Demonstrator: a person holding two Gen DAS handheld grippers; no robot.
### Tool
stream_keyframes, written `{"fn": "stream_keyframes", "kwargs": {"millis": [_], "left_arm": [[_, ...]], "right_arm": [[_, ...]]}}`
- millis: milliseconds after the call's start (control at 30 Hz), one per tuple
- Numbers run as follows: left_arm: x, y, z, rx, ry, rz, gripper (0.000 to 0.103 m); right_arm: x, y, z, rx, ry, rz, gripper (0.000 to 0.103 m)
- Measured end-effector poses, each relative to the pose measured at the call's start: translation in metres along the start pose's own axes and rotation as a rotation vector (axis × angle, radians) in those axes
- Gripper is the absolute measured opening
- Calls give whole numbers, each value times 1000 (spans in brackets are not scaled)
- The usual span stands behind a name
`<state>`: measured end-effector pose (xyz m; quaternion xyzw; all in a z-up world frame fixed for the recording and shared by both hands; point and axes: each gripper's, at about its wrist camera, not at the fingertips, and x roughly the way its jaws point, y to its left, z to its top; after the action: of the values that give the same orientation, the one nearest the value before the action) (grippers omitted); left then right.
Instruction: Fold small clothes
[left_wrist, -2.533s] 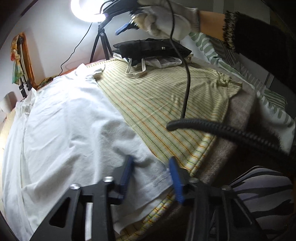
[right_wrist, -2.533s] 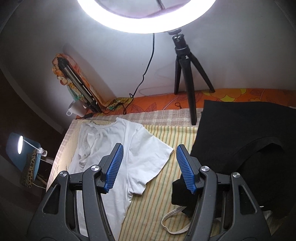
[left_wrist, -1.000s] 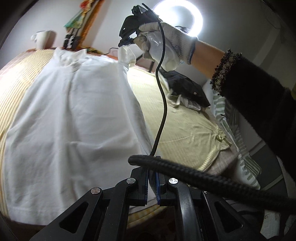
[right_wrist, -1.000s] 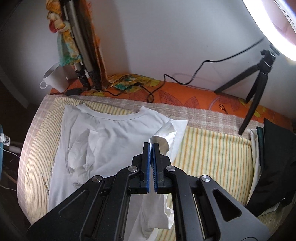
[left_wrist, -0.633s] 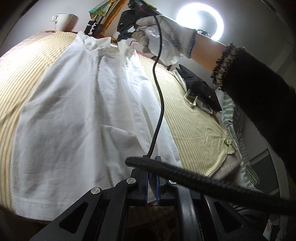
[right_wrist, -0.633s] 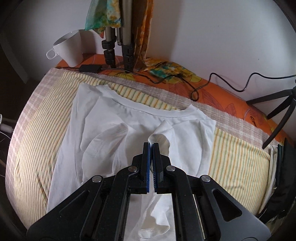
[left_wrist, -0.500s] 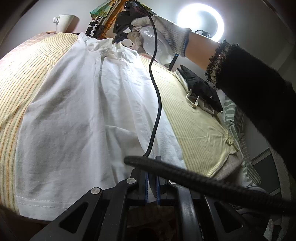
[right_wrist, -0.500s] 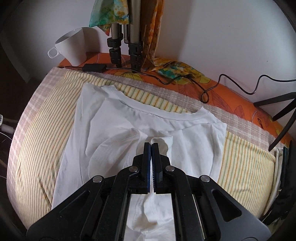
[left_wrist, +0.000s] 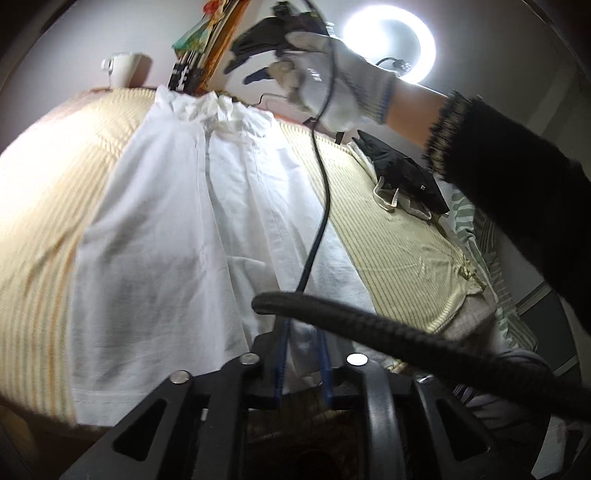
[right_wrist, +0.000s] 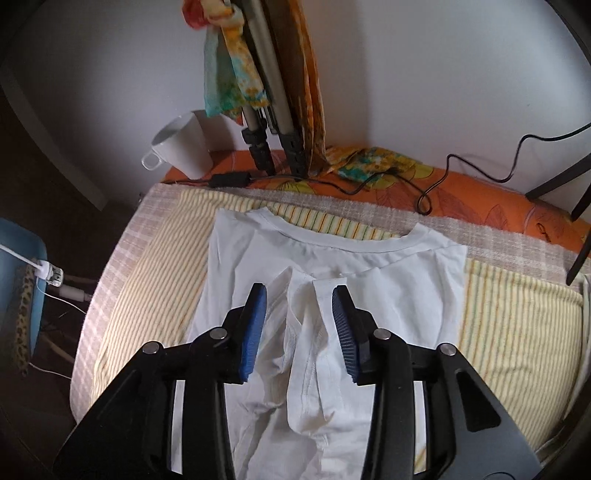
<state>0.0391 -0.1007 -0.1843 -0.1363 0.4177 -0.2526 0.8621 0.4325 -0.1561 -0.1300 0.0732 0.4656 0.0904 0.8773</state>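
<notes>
- Left gripper (left_wrist: 301, 360): blue pads parted a little, with the shirt (left_wrist: 177, 229) hem between them; whether they still pinch the cloth cannot be told, since a black hose (left_wrist: 388, 332) crosses the view.
- Right gripper (right_wrist: 299, 328): jaws spread wide, released, hovering above the folded-in sleeves.
- Shirt: white, lying flat on the striped cloth (right_wrist: 509, 317), both sides folded toward the middle, collar at the far end.
- Right hand (left_wrist: 328, 85): gloved, above the collar.
- Black garment (left_wrist: 402, 173): beside the shirt, apart from it.
- Mug (right_wrist: 181, 149): near the wall.
</notes>
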Motion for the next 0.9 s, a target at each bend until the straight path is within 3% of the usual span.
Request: {"fn": "stream_keyframes", "kwargs": {"millis": [233,467,567,733,900], "left_arm": [[-38,-4,-9,105,-37,57,28],[-72,23,-17,129,-44,158,33],[-83,39,-15,121,-53,199,38],[-91,65,-12,39,-38,204,52],[-82,86,-12,-44,12,185,54]], "right_arm": [[-104,-20,-25,45,-106,60,39],[-184,-34,-119,73,-145,79,39],[-195,-42,-173,99,-114,81,39],[-189,-54,-269,181,-31,112,39],[-163,-55,-333,236,50,154,39]]}}
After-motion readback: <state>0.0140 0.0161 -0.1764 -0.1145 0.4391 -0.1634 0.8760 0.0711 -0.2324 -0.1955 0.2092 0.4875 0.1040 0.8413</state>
